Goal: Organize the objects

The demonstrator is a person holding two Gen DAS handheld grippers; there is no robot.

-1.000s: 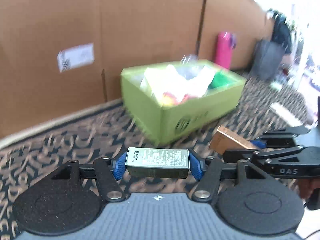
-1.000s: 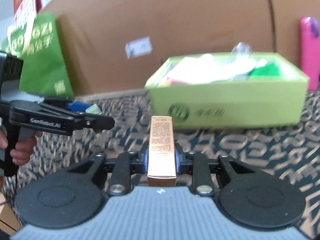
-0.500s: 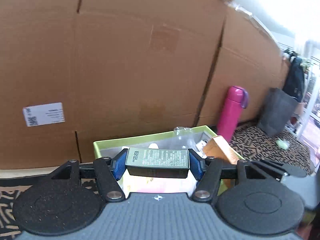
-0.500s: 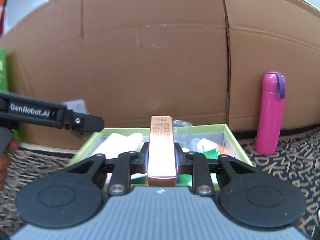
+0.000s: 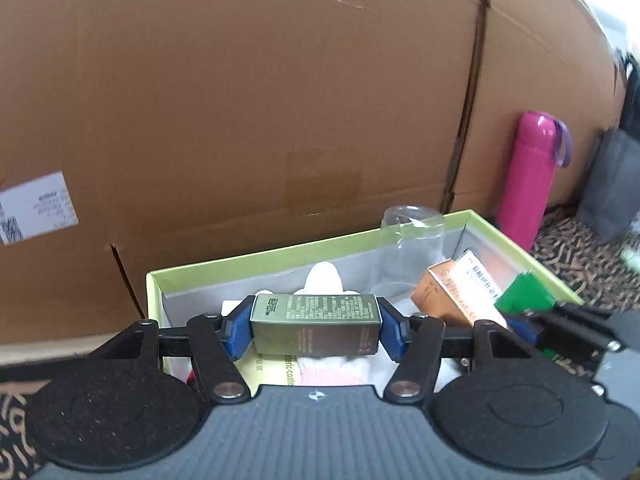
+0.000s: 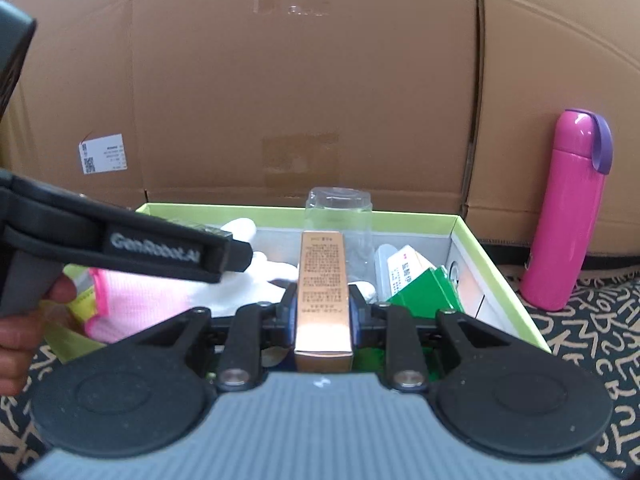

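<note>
A tall brown cardboard wall (image 6: pixel 304 92) stands behind the open lime-green cardboard box (image 6: pixel 496 256). Over the box, the left gripper (image 5: pixel 316 330) has its fingers clamped on a dark olive rectangular carton (image 5: pixel 314 322) held crosswise, while the right gripper (image 6: pixel 323 316) pinches a slim copper-coloured carton (image 6: pixel 323 292) pointing forward.

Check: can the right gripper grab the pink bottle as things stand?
Probably not. The right gripper is already shut on the copper box over the green bin. The pink bottle stands outside the bin, unobstructed, so it would need to drop the box first.
</note>
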